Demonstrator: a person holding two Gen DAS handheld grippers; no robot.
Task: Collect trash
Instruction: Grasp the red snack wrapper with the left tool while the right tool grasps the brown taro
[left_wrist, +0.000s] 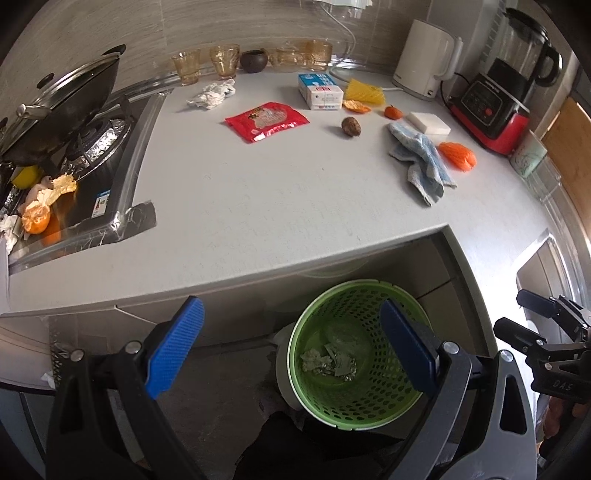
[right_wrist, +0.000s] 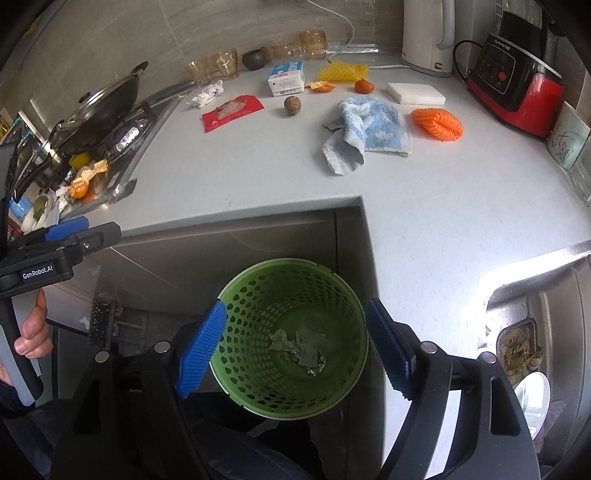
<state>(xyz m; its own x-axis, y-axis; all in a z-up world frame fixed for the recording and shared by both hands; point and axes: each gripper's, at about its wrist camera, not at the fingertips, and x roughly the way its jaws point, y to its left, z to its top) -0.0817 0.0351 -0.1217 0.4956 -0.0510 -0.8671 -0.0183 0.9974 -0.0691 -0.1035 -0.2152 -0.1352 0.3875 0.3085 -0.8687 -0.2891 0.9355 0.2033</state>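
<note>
blue-padded left tongs (left_wrist: 291, 343) are seen nearest in the left wrist view, spread wide and holding nothing, hung over the green basket (left_wrist: 391, 406) that stands on the floor below the tabletop (left_wrist: 277, 192) edge. some crumpled scraps (left_wrist: 328, 363) are already lying at the basket's bottom. the remaining trash lies forward and up from these tongs, well apart: a red wrapper (left_wrist: 266, 120) with its long axis running left to right, a crumpled tissue (left_wrist: 212, 94) behind it to the left, a milk carton (left_wrist: 320, 91), an orange peel (left_wrist: 356, 106) and a brown nut-like thing (left_wrist: 351, 126). more peel (left_wrist: 55, 192) is seen on the stove at far left. the left tongs are judged nearer to the wrapper and tissue.

from the right wrist view, the right tongs (right_wrist: 295, 345) are likewise released and empty above the same basket (right_wrist: 236, 373). the blue cloth (right_wrist: 369, 129) lies between them and the carton (right_wrist: 287, 79) and peel (right_wrist: 321, 86), so it may need to be reached over. the wrapper (right_wrist: 232, 110) lies forward-left. a white kettle (right_wrist: 428, 37) and red blender base (right_wrist: 517, 88) are kept at the back, out of the way.
</note>
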